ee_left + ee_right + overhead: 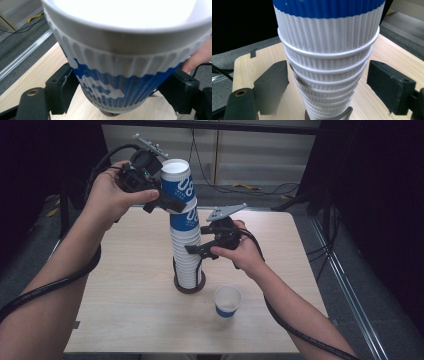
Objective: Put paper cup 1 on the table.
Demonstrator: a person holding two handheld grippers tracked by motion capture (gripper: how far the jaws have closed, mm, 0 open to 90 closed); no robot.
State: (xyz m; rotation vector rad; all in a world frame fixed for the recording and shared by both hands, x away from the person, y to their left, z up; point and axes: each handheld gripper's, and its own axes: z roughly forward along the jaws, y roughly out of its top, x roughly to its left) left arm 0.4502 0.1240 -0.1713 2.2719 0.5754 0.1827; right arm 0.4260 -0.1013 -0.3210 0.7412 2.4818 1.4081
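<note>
Top cup gripped on a tall stack of paper cups, the right gripper around the stack lower down.

On the wooden table [125, 285] a tall stack of cups [187, 255] stands in a dark round holder [189, 288], near the table centre. The left gripper [167, 202] is clenched on the top cup [178, 187], its two black jaws pressing on the blue ribbed wall from both sides; this cup leans a little toward 11 o'clock and sits high on the stack. The right gripper [195, 250] comes from 3 o'clock at the middle of the stack. Its jaws stand on both sides of the white ribbed cups, and in the right gripper view there is a gap at the right jaw, so it is released, not squeezing. A single cup [227, 301], white with a blue band, stands upright at 5 o'clock from the stack, apart from it.
</note>
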